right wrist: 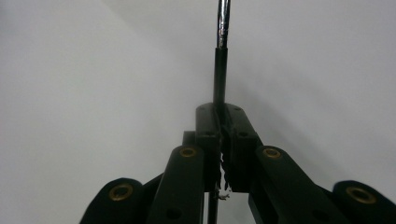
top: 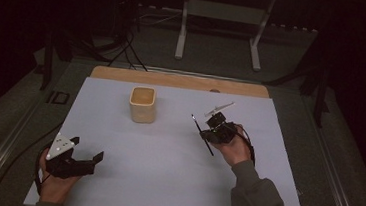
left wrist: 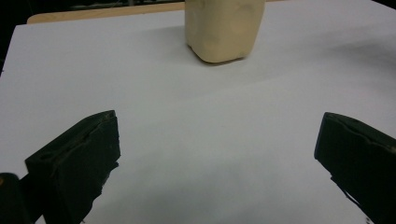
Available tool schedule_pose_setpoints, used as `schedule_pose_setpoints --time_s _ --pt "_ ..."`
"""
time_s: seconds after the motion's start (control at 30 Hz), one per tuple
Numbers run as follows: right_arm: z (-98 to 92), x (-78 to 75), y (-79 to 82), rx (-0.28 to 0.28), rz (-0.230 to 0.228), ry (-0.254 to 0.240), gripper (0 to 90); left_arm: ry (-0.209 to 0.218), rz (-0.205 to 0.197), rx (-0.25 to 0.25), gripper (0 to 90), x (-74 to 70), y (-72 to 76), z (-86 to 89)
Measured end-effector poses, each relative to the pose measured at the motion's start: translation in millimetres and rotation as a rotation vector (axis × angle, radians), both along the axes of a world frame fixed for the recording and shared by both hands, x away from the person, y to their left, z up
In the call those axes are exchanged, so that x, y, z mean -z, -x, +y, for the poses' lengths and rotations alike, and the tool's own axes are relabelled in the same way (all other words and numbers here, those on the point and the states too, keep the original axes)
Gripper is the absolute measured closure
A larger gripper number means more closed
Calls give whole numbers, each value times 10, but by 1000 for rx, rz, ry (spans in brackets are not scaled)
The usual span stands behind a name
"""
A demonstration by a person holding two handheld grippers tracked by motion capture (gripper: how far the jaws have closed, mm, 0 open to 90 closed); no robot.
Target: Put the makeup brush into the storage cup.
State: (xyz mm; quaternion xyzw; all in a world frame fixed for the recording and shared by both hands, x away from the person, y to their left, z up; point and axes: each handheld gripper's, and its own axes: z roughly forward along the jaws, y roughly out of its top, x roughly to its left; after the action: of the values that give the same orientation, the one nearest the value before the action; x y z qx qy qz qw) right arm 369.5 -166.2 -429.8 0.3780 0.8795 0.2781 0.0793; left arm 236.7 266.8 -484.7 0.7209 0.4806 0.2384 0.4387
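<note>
dark floor and metal stand legs lay beyond the bench (top: 114,177), whose pale sheet covered most of its wooden top. a beige cup (top: 142,104) stood upright near the far middle, at about eleven o'clock from the bench centre. the right hand-held gripper (top: 215,129) was at about three o'clock from the cup and well apart from it, its jaws clamped fully on a thin black brush (top: 202,134). in the right gripper view that stick ran straight out between the closed jaws to a shiny metal ferrule (right wrist: 223,23); its tip was out of frame. in the high view the brush slanted from about eleven to five o'clock across the hand.

the left hand-held gripper (top: 83,157) rested near the bench's seven o'clock corner, jaws spread wide and holding nothing, facing the cup from a distance.

the step in hand looked like carrying the brush toward the cup. doing it well would mean keeping the grip firm so the thin handle cannot pivot, lifting it clear of the rim, then tilting the brush upright over the opening before lowering.
</note>
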Motion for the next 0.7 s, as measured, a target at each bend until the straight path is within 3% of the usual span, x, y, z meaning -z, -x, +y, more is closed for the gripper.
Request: schedule_pose_setpoints --time_s 0.13,0.7 --pt "3 -22 28 -16 -48 -54 857 3 0 0 11 0 -1 0" --pt "83 -60 111 -38 -158 -155 858 17 -5 2 11 -12 4 3"
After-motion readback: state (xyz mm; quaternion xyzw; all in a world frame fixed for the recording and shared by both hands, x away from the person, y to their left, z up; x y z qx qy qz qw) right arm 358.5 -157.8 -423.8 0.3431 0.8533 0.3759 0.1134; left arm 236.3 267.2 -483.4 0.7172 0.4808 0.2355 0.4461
